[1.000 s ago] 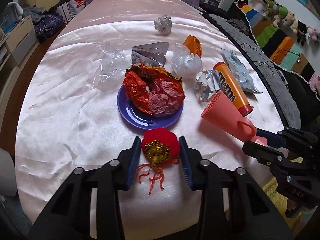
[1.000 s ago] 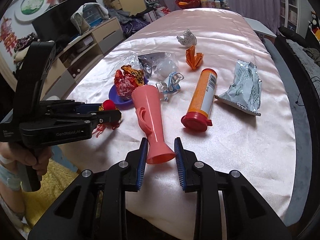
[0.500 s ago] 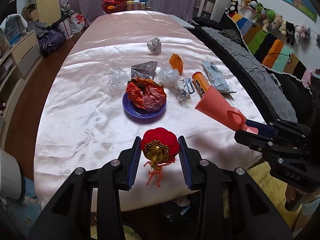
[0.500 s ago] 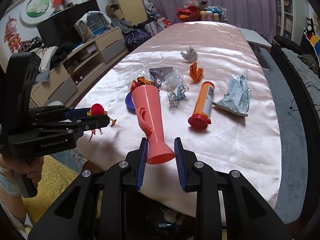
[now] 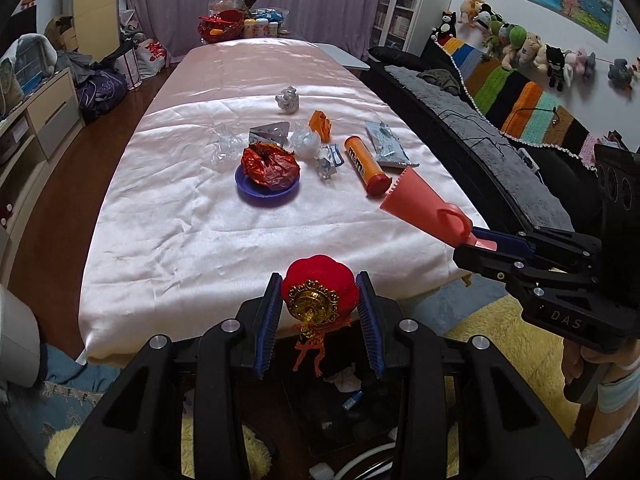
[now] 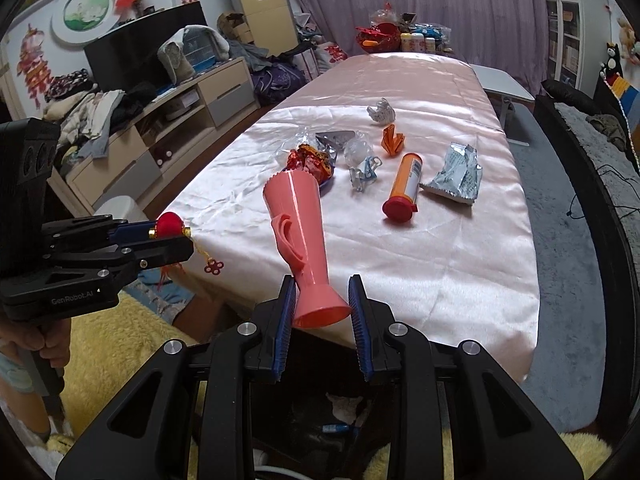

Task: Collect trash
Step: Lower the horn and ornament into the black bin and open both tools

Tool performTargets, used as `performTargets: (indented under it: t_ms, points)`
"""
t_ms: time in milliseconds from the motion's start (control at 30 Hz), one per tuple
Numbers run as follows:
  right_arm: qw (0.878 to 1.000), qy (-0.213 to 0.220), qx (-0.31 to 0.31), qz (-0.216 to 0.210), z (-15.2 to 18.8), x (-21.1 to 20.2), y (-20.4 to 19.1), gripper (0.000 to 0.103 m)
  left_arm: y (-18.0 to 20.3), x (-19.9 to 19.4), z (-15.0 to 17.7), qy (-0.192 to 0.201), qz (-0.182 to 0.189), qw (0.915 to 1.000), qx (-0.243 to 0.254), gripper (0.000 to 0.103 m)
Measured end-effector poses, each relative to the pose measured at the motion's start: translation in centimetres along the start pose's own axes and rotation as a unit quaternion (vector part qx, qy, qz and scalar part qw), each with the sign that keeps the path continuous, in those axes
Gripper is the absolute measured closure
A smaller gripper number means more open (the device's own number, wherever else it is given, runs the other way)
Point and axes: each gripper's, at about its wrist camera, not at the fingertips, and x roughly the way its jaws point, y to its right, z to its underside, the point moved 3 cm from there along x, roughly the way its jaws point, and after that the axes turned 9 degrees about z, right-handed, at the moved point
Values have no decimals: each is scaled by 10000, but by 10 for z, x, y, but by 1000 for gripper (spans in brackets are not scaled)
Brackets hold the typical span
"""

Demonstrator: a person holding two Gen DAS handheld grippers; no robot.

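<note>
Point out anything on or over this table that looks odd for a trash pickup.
Both grippers hold things that are not litter: the left gripper clamps a red lantern ornament, the right gripper a pink vase, tilted, by its base. Crumpled wrappers sit piled on the purple plate.

Both grippers hang off the near end of the table [image 5: 168, 240], above a dark bin [image 6: 344, 412] on the floor. The near half of the pink cloth lies bare and open to either side. Farther in, a band of litter crosses the middle: plate [image 5: 267, 192] with wrapper [image 5: 270, 163], tube [image 5: 365, 165], foil bag [image 5: 386, 146]. A sofa [image 5: 500, 152] hems the right edge; open floor runs along the left.
</note>
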Motion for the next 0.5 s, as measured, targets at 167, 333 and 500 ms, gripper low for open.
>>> performTargets:
  t_ms: [167, 333, 500]
  points:
    - [9996, -268, 46, -117, 26, -2, -5, 75, 3, 3, 24, -202, 66, 9998, 11, 68]
    - [9971, -686, 183, -266, 55, 8, -8, 74, 4, 17, 49, -514, 89, 9986, -42, 68]
    - [9942, -1037, 204, -179, 77, 21, -11, 74, 1, 34, 75, -827, 79, 9964, -163, 68]
